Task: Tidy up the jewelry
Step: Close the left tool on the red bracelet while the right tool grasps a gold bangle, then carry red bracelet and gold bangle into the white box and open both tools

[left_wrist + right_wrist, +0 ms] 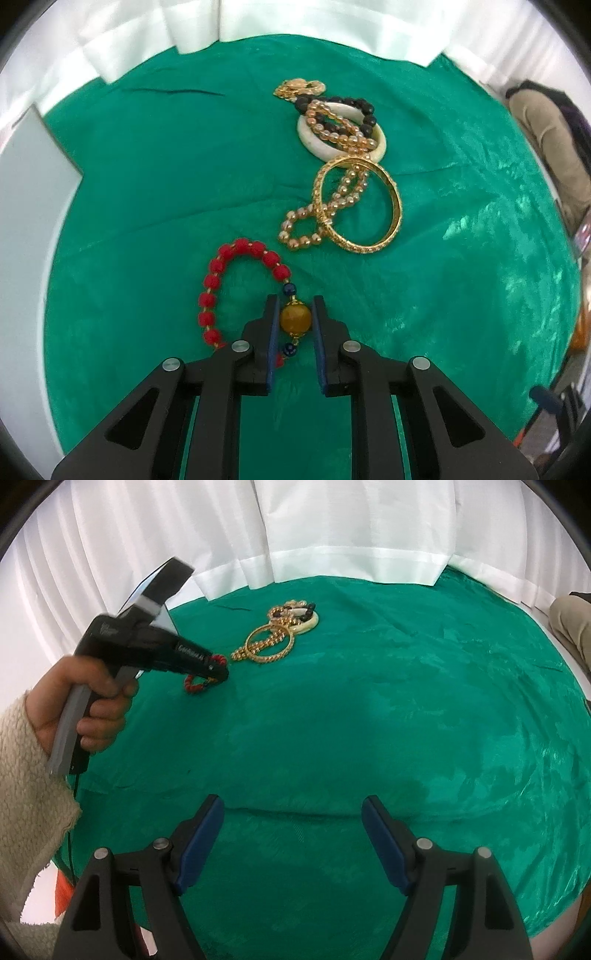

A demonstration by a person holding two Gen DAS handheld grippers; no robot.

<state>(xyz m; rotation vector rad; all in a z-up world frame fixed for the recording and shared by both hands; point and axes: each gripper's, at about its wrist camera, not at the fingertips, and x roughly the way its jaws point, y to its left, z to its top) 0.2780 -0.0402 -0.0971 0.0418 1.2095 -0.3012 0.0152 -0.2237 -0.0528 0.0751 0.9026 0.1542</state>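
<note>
A red bead bracelet (240,245) with a large amber bead (295,319) lies on the green cloth (147,184). My left gripper (295,297) points down at it, its blue pads pressed against both sides of the amber bead. In the right wrist view a hand (92,698) holds the left gripper (221,670) over the red bracelet (192,685). My right gripper (293,805) hangs open over bare cloth near the front, nothing between its fingers. Beyond lies a pile: a gold bangle (395,206), a pale gold bead string (343,192), a white bangle (310,138), black beads (365,110) and a gold chain (299,86).
A white curtain (351,524) hangs behind the round green table. A flat grey-white panel (33,184) stands at the left edge. A person's beige clothing (546,140) shows at the far right. A fleece sleeve (26,775) fills the left of the right wrist view.
</note>
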